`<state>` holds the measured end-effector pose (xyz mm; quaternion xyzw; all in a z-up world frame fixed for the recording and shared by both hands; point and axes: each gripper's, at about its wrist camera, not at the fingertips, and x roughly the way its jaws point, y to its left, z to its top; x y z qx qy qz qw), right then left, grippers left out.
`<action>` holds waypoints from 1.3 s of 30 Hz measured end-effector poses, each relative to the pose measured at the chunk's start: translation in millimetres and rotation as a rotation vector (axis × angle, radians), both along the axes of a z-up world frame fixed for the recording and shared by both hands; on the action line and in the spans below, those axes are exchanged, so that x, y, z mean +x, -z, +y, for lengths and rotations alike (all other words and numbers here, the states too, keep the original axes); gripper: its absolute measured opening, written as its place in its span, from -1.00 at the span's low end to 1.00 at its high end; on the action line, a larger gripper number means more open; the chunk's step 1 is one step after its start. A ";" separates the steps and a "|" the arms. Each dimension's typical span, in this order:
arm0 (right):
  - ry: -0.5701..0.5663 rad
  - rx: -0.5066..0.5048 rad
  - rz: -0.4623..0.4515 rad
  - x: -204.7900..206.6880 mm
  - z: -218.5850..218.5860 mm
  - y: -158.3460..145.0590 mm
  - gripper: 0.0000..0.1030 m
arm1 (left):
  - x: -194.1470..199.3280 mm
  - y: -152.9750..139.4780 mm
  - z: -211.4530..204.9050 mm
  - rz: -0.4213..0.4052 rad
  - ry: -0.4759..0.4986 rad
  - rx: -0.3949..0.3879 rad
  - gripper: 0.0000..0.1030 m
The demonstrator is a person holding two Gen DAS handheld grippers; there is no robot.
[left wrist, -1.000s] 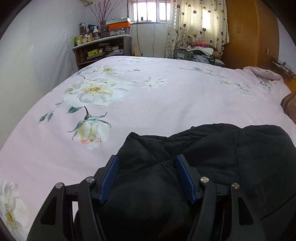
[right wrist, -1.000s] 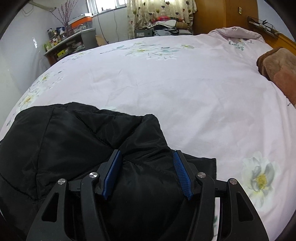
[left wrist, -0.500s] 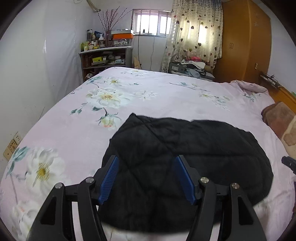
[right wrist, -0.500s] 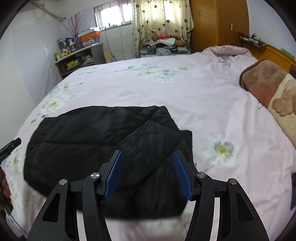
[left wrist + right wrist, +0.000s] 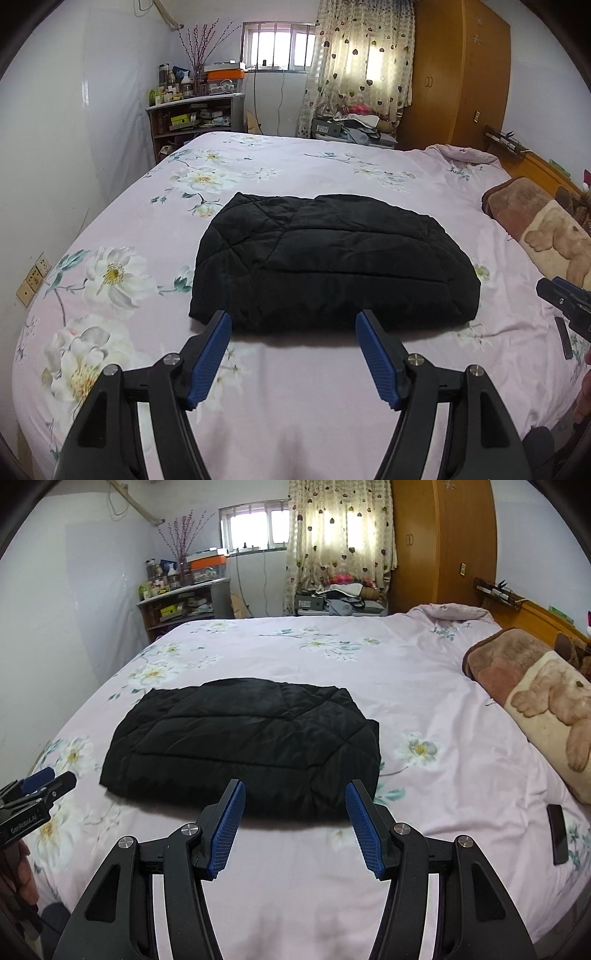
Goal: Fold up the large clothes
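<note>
We're at the release end of a fold, as we read it: the black quilted jacket (image 5: 332, 262) lies as a compact, roughly rectangular bundle in the middle of the pink floral bedspread (image 5: 295, 387), nearer the near edge than the headboard side, and neither tool touches it.

Left gripper (image 5: 293, 354): jaws opening, nothing between the blue pads, only bare bedspread seen through the gap. It sits off the jacket's near edge, toward the left corner, tilted down at the bed.

Right gripper (image 5: 293, 823): jaws wide, empty too. It sits off the near edge toward the jacket's right side, same downward tilt. Each tool shows at the edge of the other's view, so we hold them side by side, clear of the cloth.

Judgement: the fold looks close to finished. The bundle's right end shows a layer sticking out past the top fold, and the near edge is puffy, so it may spring open.

Next move, if we go on: either one more fold, both grippers going to the near corners together, or a light press to flatten. Padded fabric is thick, so the jaws must go in wide and bite all the layers.

A dark phone (image 5: 557, 832) lies on the bedspread at near right, well apart from the jacket; a brown bear-print blanket (image 5: 535, 698) is at far right.
</note>
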<state>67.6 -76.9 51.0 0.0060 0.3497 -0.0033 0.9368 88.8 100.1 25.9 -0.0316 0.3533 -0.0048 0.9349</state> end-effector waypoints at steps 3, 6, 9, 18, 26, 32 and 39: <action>0.002 -0.009 -0.003 -16.5 4.3 -1.9 0.12 | -17.8 -4.1 -4.7 -0.004 0.011 -0.013 0.41; 0.000 -0.010 -0.006 -32.2 8.9 -3.8 0.12 | -31.6 -6.7 -5.1 -0.006 0.011 -0.027 0.43; -0.003 -0.020 -0.014 -45.2 13.7 -5.6 0.12 | -42.6 -6.0 -4.4 0.006 0.010 -0.040 0.43; -0.023 -0.035 -0.018 -66.0 28.8 -6.3 0.12 | -57.9 0.5 -7.3 0.028 0.025 -0.025 0.43; -0.021 -0.038 -0.010 -68.9 31.9 -3.1 0.12 | -60.2 0.4 -10.0 0.028 0.035 -0.023 0.43; -0.019 -0.042 -0.005 -69.7 32.9 -1.1 0.12 | -60.2 2.4 -11.7 0.036 0.048 -0.040 0.43; -0.020 -0.038 0.009 -68.5 32.9 4.2 0.12 | -58.6 6.0 -10.3 0.049 0.039 -0.065 0.43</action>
